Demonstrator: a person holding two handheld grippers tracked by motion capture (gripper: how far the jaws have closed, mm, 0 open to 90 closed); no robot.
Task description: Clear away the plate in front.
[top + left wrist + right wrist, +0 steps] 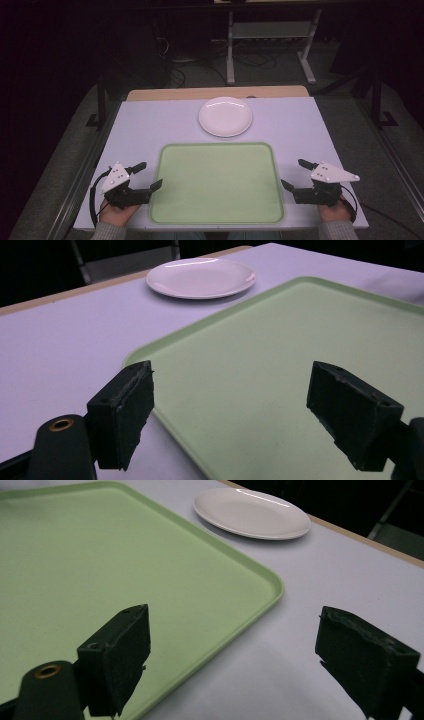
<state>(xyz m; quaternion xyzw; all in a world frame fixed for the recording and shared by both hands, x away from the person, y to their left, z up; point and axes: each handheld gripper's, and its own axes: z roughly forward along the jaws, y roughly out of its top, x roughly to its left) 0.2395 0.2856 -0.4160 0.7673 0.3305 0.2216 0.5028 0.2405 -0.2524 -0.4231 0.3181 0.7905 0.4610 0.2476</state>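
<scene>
Green tray (217, 182) lies flat at my near edge of the table (150, 120), white plate (225, 116) just beyond it. My left gripper (150, 176) and right gripper (295, 175) flank its sides, jaws spread, holding nothing.

Matt green plastic tray (218, 182); glossy white plate (225, 116).
</scene>
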